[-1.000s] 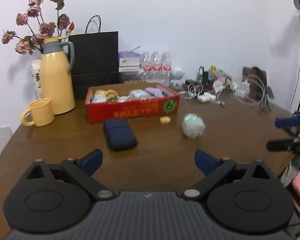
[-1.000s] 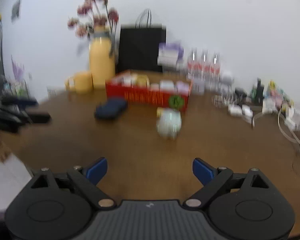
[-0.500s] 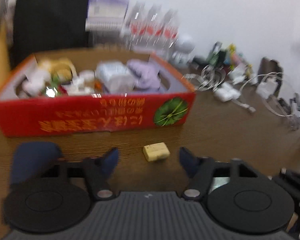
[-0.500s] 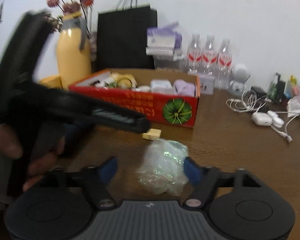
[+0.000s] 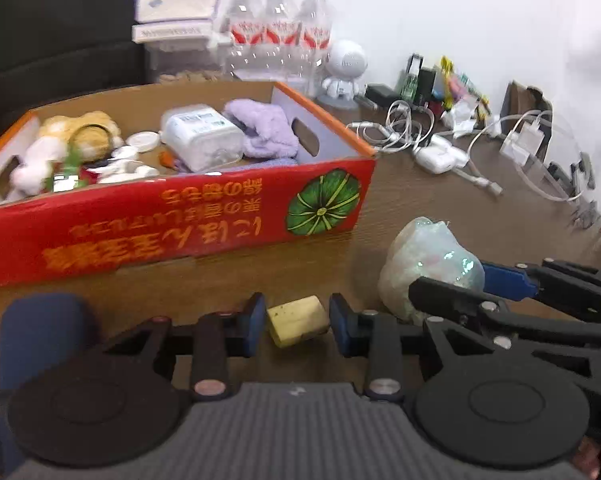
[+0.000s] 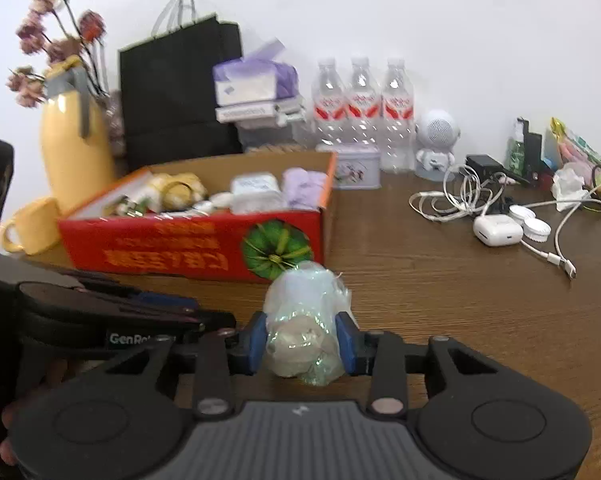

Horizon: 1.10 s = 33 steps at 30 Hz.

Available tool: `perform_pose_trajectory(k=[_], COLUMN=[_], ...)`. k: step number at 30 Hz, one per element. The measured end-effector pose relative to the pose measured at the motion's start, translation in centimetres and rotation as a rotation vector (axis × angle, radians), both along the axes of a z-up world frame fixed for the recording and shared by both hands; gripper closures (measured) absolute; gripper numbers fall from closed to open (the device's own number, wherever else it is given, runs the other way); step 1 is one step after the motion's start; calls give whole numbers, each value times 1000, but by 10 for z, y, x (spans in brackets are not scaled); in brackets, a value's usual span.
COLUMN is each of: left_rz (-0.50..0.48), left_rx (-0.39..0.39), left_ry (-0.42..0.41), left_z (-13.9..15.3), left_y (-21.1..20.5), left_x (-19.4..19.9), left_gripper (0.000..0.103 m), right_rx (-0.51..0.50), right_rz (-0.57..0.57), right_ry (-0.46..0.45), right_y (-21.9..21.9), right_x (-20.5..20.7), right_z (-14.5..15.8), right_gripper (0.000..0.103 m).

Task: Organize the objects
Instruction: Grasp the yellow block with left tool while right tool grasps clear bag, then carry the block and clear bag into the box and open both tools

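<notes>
A small yellow block lies on the wooden table in front of the red cardboard box. My left gripper has its jaws closing on this block, with both blue pads at its sides. Just to the right sits a crumpled clear plastic bag bundle. My right gripper has its jaws closing on the bundle, and the pads dent its sides. In the left wrist view the bag shows with the right gripper's fingers around it. A navy pouch lies at the left gripper's left.
The box holds a plush toy, a white pack and a purple cloth. Behind it stand a yellow jug with dried flowers, a yellow mug, a black paper bag and three water bottles. Cables and chargers lie at the right.
Both grippers came forward and down to the table and their wide jaws narrowed. The left now brackets the yellow block, the right the plastic bag.
</notes>
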State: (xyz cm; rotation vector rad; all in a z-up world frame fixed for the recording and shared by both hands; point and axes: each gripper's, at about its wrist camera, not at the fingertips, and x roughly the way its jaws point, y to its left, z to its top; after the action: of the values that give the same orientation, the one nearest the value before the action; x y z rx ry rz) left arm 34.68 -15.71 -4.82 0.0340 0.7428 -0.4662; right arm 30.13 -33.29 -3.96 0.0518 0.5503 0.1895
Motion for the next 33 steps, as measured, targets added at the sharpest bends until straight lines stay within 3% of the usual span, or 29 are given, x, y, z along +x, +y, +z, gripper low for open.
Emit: perform_pose_trajectory(k=[5,12,17,25,29,33], left_rz=[59,145,164,162,140,116], left_rx=[-119,-148,-149,-162,-149,-107], left_ry=[-53,-121,-183,-227,-253,-293], left_z=[31,58,74,83,94,111], left_y=[41,89,106,108,108,102], left_x=[-80,-183,-222,-211,-171,-107], left_gripper=[67,67,67,67,67,67], right_rx=[84,100,66,53,32,25], right_rz=[32,93,124,126,141,191], right_ry=[-32,-73,-137,-174,-169,-210], right_y=[1,18,22,19,24,28], right_x=[-55,-153,-206,-210,-180,-129], right_z=[21,43,65,81,88,110], right_gripper=[68,68,68,68,68,68])
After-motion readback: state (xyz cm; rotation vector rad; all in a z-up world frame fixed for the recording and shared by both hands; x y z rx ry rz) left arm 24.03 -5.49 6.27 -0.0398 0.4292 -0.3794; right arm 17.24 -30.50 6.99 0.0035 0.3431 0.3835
